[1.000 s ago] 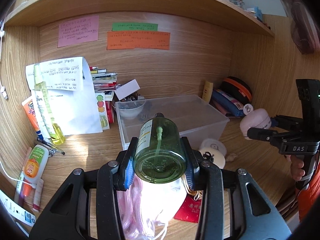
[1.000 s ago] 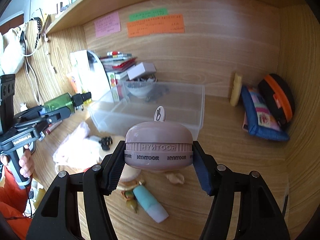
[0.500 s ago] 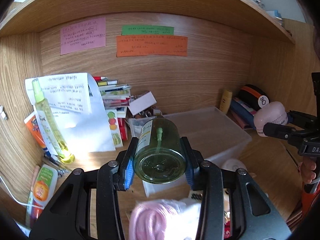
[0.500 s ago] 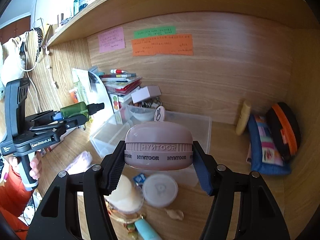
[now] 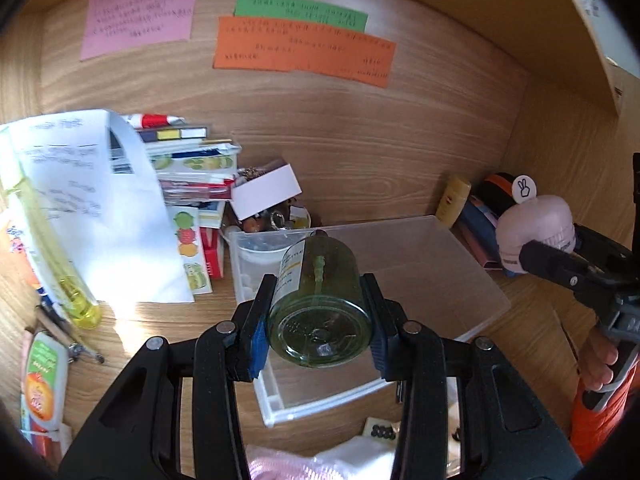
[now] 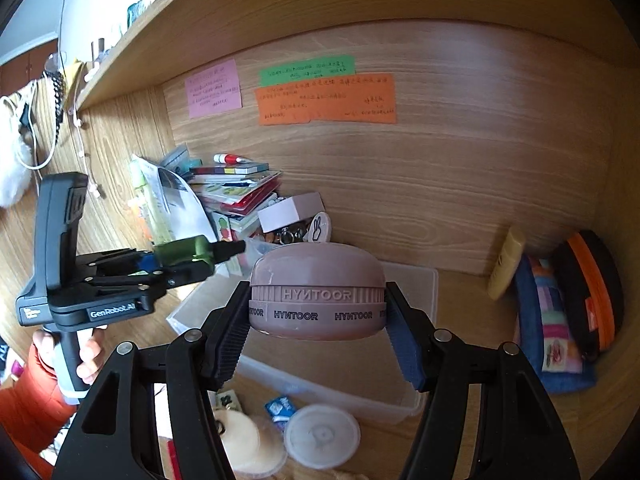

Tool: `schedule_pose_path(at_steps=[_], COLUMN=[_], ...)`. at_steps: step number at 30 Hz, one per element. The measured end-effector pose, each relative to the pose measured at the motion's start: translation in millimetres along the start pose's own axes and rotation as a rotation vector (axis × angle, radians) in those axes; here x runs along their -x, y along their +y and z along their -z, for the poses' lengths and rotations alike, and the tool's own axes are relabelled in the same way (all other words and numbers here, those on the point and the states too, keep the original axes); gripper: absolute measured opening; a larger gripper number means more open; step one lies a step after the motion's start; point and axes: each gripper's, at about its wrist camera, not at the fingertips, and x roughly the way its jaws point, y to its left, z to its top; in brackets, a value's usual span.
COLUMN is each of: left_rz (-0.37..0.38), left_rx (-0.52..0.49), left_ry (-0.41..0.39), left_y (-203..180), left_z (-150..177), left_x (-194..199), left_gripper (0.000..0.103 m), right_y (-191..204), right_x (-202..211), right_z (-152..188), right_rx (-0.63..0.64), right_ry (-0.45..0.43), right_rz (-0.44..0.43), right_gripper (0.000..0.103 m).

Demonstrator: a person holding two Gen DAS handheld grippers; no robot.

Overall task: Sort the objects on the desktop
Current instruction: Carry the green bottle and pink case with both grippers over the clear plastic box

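A green bottle (image 5: 320, 300) is riding sideways in the left gripper (image 5: 318, 322), whose fingers are clenching its sides, base toward the camera and black nozzle pointing over the near left corner of the clear plastic bin (image 5: 460, 276). To the right of the bin, the right gripper (image 6: 318, 332) is grasping a pink round case (image 6: 318, 290) marked HYNTOOR, holding it in the air above the bin's near wall. The sorting is looking only begun: the bin is holding little more than a small clear bowl (image 5: 262, 258) in its back left corner, while both carried items are not yet set down and loose things are lying on the desk in front of the bin, among them a white round lid (image 6: 322, 436), a cream puff (image 6: 248, 446) and a small blue packet (image 6: 282, 406). The left wrist view is showing the clutter left of the bin, a white paper sheet (image 5: 92, 208), a yellow bottle (image 5: 60, 264) and an orange tube (image 5: 42, 376), which the right wrist view is mostly hiding. The right wrist view alone is showing the bottle's nozzle clearly, and a blue pouch (image 6: 554, 328) against the wall right of the bin.
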Motion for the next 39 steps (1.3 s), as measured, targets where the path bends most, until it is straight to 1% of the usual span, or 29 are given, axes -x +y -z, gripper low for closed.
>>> schedule_pose_path(at_steps=[4, 7, 9, 14, 18, 21, 25, 31, 34, 39], left_rz=[0.002, 0.006, 0.009, 0.052, 0.066, 0.074, 0.073, 0.065, 0.053, 0.029], left_rx=[-0.004, -0.014, -0.024, -0.018, -0.024, -0.028, -0.031, -0.054, -0.076, -0.103], left_ry=[0.017, 0.033, 0.043, 0.101, 0.134, 0.139, 0.144, 0.175, 0.182, 0.181], left_y=[-1.6, -2.9, -2.9, 2.2, 2.6, 2.9, 3.9, -2.0, -7.6, -13.6], left_z=[-7.2, -9.3, -8.2, -3.6, 0.4, 6.1, 10.7, 17.3, 19.8, 22.1], left_x=[-14.9, -26.1, -30.8, -48.6, -53.8, -51.0, -50.8, -57.8, -60.2, -60.7], left_gripper=[0.041, 0.041, 0.041, 0.041, 0.041, 0.041, 0.041, 0.041, 0.041, 0.041], right_y=[3.5, 2.3, -0.9, -13.4, -20.6, -21.7, -18.2, -16.4, -15.3, -14.2], right_x=[-15.8, -27.5, -37.1, -61.5, -78.8, -87.0, -95.2, -105.2, -107.7, -108.5], right_z=[-5.1, -3.8, -0.6, 9.8, 19.5, 27.4, 37.1, 45.5, 47.2, 48.8], right_rx=[0.034, 0.035, 0.021, -0.013, -0.026, -0.03, -0.035, -0.026, -0.016, -0.01], right_ry=[0.026, 0.047, 0.067, 0.137, 0.191, 0.219, 0.244, 0.28, 0.28, 0.285], right_rz=[0.016, 0.015, 0.012, 0.022, 0.048, 0.055, 0.069, 0.099, 0.13, 0.146], right_gripper=[0.06, 0.06, 0.06, 0.06, 0.06, 0.06, 0.06, 0.06, 0.06, 0.06])
